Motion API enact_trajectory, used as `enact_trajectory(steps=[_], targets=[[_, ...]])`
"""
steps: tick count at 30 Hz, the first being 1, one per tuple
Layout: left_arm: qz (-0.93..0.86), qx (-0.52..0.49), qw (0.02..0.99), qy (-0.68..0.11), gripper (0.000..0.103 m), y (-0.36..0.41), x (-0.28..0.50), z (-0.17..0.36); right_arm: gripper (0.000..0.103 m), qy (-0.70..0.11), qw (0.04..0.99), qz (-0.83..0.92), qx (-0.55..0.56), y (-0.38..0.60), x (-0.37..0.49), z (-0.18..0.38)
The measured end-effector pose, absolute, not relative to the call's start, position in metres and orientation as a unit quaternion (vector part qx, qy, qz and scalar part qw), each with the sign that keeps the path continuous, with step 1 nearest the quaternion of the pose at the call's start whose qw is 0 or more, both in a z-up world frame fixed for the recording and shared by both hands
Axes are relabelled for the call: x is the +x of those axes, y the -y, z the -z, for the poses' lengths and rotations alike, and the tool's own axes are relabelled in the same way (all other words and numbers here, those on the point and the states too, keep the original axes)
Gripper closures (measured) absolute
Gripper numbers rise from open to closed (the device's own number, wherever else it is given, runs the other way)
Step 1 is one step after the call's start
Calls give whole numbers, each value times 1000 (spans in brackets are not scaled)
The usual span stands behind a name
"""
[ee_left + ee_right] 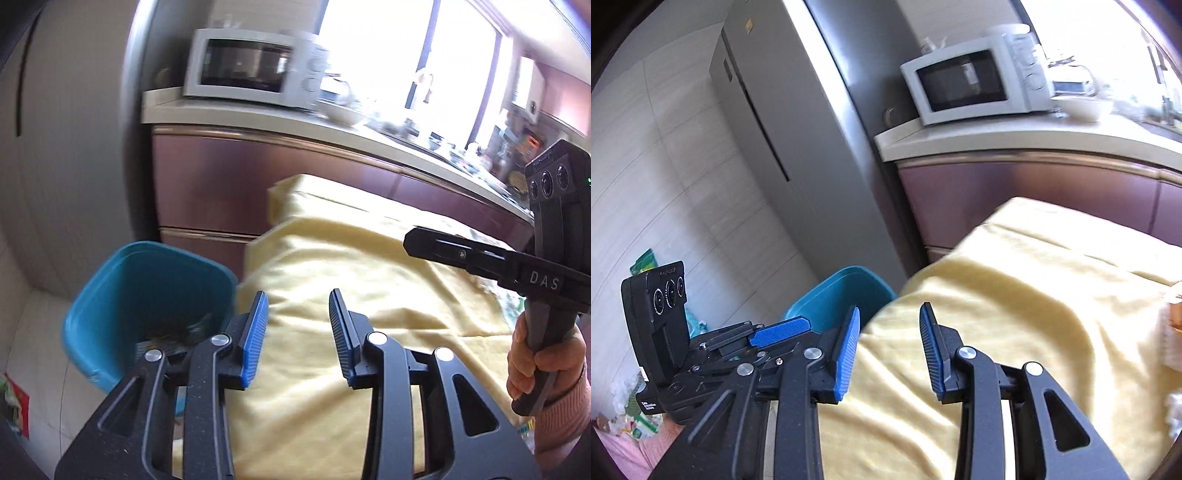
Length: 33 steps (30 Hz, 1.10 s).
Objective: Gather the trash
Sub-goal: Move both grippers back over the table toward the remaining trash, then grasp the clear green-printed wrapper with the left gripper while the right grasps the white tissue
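Observation:
A blue trash bin (147, 295) stands on the floor left of a table covered with a yellow cloth (369, 280). Dark trash (177, 332) lies in its bottom. My left gripper (299, 317) is open and empty above the cloth's left edge, just right of the bin. My right gripper (890, 325) is open and empty above the cloth (1015, 295), with the bin (838, 295) to its left. The right gripper's body (517, 266) shows at the right of the left wrist view; the left gripper's blue finger (779, 330) shows at the lower left of the right wrist view.
A grey fridge (798, 129) stands behind the bin. A counter (332, 125) with a white microwave (251, 66), a white bowl (341, 112) and clutter runs behind the table. Wrappers and packets lie on the floor (635, 417) at the left. Some items sit at the table's right edge (1172, 332).

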<state>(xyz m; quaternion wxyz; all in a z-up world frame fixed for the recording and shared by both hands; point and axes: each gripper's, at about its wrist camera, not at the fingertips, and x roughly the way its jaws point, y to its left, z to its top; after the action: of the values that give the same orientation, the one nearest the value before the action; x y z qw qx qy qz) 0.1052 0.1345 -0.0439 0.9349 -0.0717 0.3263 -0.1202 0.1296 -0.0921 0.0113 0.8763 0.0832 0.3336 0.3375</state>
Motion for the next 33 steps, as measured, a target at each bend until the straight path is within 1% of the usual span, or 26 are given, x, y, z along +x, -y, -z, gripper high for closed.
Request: enact_trajectory(steps=[10, 14, 18, 25, 29, 33], targets=[[249, -23, 906, -341, 69, -4, 97, 43, 71, -307, 917, -224, 121, 220, 87, -5], [305, -4, 885, -352, 65, 49, 88, 51, 71, -306, 927, -166, 140, 271, 76, 3], [358, 8, 861, -360, 64, 96, 83, 56, 71, -308, 928, -123, 169, 313, 69, 15], [417, 18, 824, -384, 63, 158, 80, 61, 71, -305, 930, -83, 186, 354, 57, 26], [433, 20, 809, -398, 58, 180, 83, 65, 71, -307, 929, -78, 193, 367, 55, 32], [440, 13, 794, -419, 58, 196, 90, 73, 71, -314, 924, -81, 204, 375, 59, 38]])
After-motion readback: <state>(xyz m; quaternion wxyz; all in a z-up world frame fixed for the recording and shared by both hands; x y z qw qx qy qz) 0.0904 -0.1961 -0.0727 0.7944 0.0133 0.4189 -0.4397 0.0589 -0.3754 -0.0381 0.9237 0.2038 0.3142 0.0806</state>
